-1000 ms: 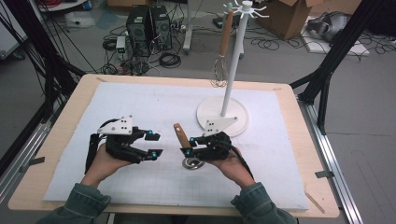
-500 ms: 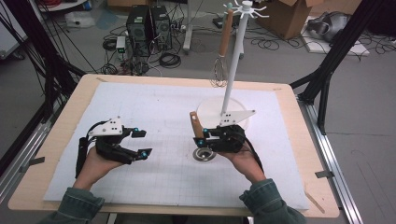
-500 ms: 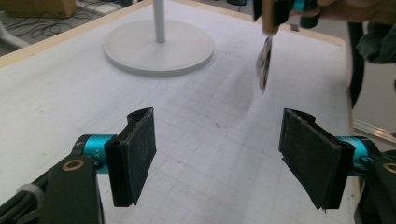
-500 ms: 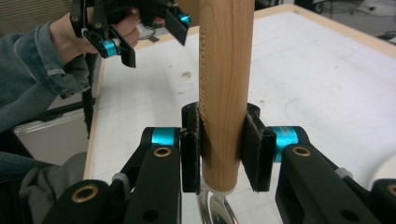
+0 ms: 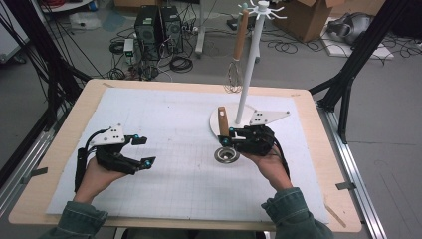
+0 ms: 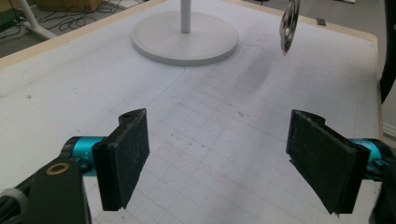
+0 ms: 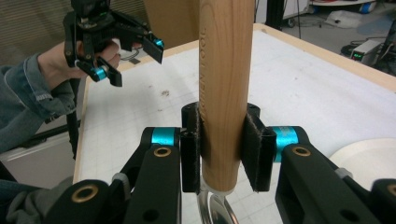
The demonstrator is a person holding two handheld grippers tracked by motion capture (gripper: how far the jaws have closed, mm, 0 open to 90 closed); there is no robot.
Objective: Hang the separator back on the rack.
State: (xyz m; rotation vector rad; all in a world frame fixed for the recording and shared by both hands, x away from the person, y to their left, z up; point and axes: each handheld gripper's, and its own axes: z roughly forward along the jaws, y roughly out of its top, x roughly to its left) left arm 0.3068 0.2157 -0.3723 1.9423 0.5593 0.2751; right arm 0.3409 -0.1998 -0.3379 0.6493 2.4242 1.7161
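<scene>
Since half a second ago the right gripper (image 5: 225, 135) has lifted the ladle (image 5: 225, 144) a little further upright beside the stand (image 5: 249, 59), while the left gripper (image 5: 142, 150) has drifted slightly toward the table's near left.

Right jaws are clamped on the wooden handle (image 7: 226, 88), near its lower end where the metal bowl (image 5: 226, 155) joins; the bowl hangs just above the white mat (image 5: 164, 114). Left jaws stand wide apart over bare mat, holding nothing.

Judgement: the step in hand appears to be hanging the ladle on the stand's top hooks (image 5: 261, 7). To do it well, the handle should stay vertical in the pads, be raised clear of the round base (image 5: 215, 122), and be brought to a free hook.

A whisk (image 5: 235, 59) already hangs on the near side of the pole and stands in the likely path; a hook away from it is advisable. Cables and computer cases (image 5: 159, 22) lie on the floor beyond, well apart.
</scene>
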